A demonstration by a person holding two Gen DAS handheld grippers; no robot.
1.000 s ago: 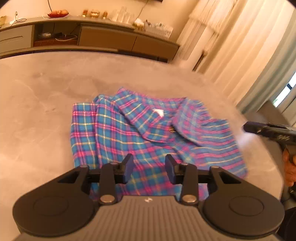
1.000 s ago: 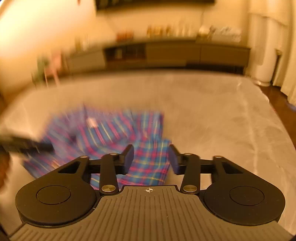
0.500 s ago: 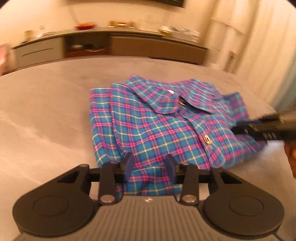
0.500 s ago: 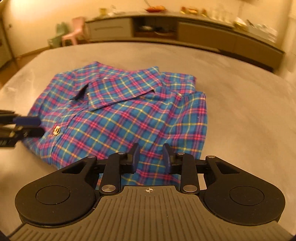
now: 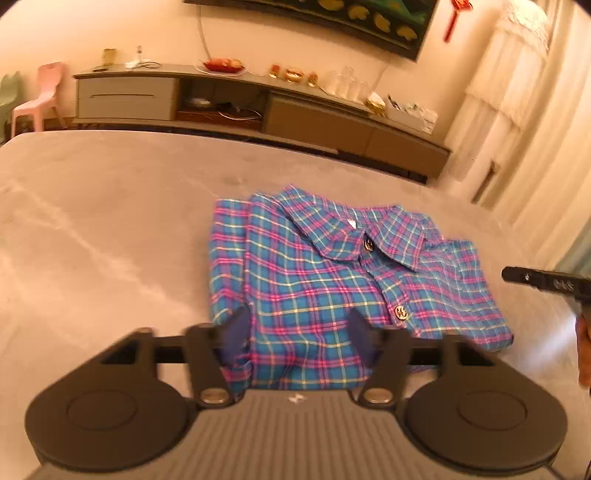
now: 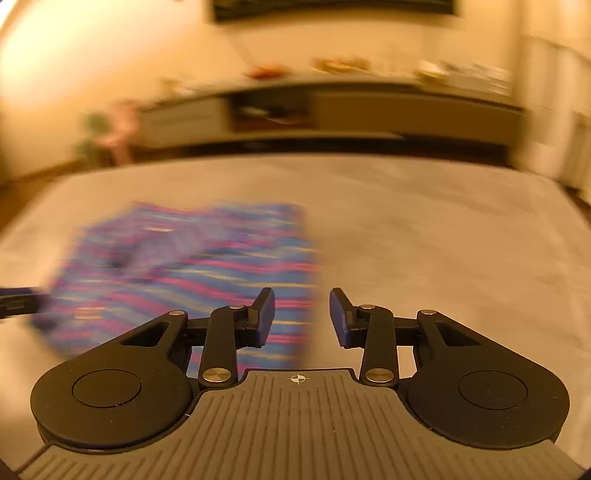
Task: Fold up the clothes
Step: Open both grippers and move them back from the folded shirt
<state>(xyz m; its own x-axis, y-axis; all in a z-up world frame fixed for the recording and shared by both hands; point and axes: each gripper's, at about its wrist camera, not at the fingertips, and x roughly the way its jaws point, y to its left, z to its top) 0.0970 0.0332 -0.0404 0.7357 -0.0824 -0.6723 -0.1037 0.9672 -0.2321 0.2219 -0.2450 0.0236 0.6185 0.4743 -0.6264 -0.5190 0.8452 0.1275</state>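
One folded plaid shirt [image 5: 332,280] lies on the grey table [image 5: 110,229], in blue, pink and yellow checks, with the collar on the far side and two gold buttons along the front.

Going from the left in the left wrist view: a pink plastic chair [image 5: 35,99] stands at the far left, on the floor behind the table. Next comes a long low sideboard [image 5: 258,110] against the far wall. On its top there is a plate with red fruit [image 5: 223,65], then some small golden things and glasses, too small to name well. Above it hangs a dark picture [image 5: 332,18]. At the far right are pale curtains [image 5: 524,110].

The left gripper [image 5: 298,332] is over the near edge of the shirt. Its jaws stand wide apart, with shirt cloth visible between them, and they clamp nothing. The fingers are a little blurred, so I cannot tell if they touch the cloth. At the right edge of this view the dark tip of the right gripper [image 5: 546,282] shows, just beside the right side of the shirt but apart from it, with part of a hand [image 5: 583,350] under it.

The right wrist view is strongly blurred. There the shirt [image 6: 177,273] is a smear at the left, and the right gripper [image 6: 302,314] has its jaws apart, with nothing in them; its left finger is over the shirt edge, its right one over bare table [image 6: 443,240]. The dark tip of the left gripper [image 6: 18,302] enters at the left edge.
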